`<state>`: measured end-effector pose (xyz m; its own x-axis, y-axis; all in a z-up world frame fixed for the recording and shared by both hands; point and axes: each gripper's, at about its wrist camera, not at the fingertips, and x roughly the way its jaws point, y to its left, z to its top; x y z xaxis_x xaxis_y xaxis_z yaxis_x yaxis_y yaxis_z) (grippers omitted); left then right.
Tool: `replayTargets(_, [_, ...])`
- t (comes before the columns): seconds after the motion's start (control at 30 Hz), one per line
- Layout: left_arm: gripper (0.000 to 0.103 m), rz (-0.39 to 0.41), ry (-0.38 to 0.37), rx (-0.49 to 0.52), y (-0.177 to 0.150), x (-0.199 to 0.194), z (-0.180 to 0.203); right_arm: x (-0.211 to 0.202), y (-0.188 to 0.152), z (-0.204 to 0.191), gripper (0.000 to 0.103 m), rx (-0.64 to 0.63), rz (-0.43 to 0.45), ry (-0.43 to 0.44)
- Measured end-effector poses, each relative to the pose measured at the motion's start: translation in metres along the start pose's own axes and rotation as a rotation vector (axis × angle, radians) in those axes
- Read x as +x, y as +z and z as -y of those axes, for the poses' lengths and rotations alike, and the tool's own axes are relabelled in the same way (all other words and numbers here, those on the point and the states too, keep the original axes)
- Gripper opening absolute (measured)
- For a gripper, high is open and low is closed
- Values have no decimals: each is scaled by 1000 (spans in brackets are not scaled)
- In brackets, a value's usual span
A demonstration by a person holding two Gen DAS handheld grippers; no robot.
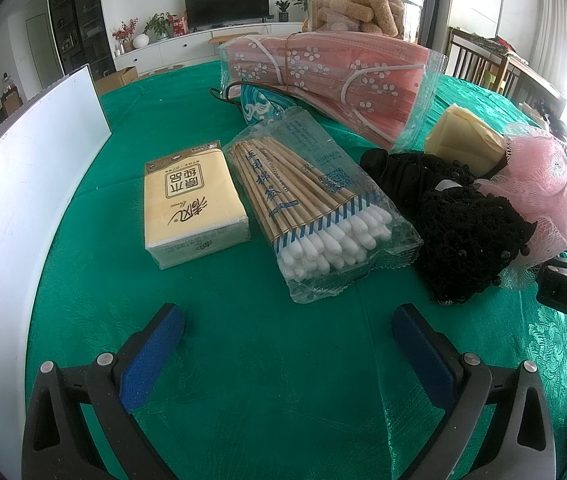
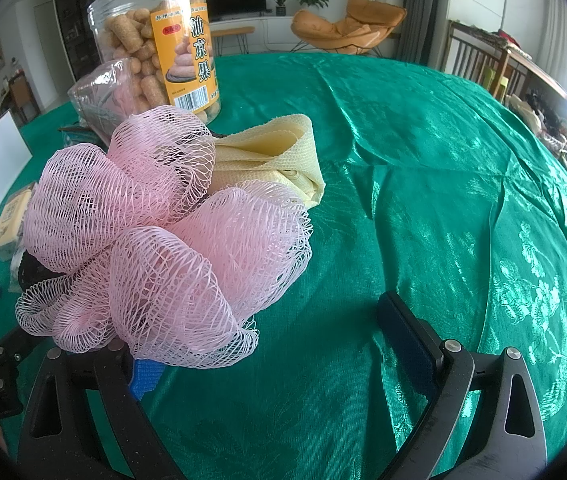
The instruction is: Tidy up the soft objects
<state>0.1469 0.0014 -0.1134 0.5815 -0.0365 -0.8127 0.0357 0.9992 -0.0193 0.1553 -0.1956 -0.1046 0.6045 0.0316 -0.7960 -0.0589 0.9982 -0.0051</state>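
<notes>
A pink mesh bath puff [image 2: 155,236] lies on the green tablecloth [image 2: 423,184], covering the left finger of my right gripper [image 2: 275,340], which stands open. Behind the puff rests a folded yellow cloth [image 2: 275,152]. In the left wrist view the puff [image 1: 543,200] leans on a black knitted item [image 1: 463,236], with the yellow cloth [image 1: 459,136] behind. My left gripper [image 1: 287,336] is open above bare cloth, short of a cotton swab bag [image 1: 315,208] and a yellow tissue pack [image 1: 191,204].
A bag of pink face masks [image 1: 335,76] and a teal mask [image 1: 259,104] lie farther back, before a clear snack jar [image 2: 155,40]. A white board [image 1: 15,184] stands along the left. The right half of the tablecloth is bare.
</notes>
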Motion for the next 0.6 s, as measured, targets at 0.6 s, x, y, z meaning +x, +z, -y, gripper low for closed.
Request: replayTargets(0.6, [103, 0, 1, -1, 0, 0, 0, -1, -1, 4, 96, -8, 0, 10])
